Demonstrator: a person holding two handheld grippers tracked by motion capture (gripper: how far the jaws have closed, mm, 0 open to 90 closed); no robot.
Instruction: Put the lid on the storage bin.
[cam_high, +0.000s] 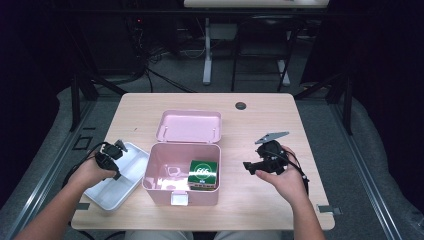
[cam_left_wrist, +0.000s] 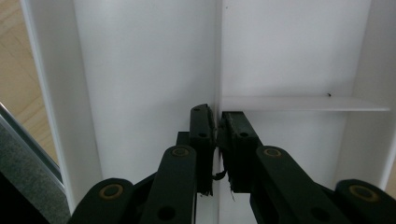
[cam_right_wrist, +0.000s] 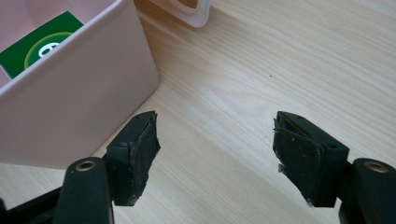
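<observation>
The high view looked down and forward on the table (cam_high: 260, 115). The left gripper view sat very near the white tray (cam_left_wrist: 140, 70). The right gripper view and the high view shared the pink box (cam_right_wrist: 70, 107).

The left gripper (cam_high: 111, 156) was black, with a dark cable trailing toward seven o'clock. Its jointed arms carried brass-coloured rivets, and frayed black pads (cam_left_wrist: 205, 140) lined the jaws. The right gripper (cam_high: 263, 161) was also black, topped at twelve o'clock by a grey three-cornered plate. Its worn pads (cam_right_wrist: 140, 154) looked scuffed. Both forearms were bare of sleeves.
</observation>
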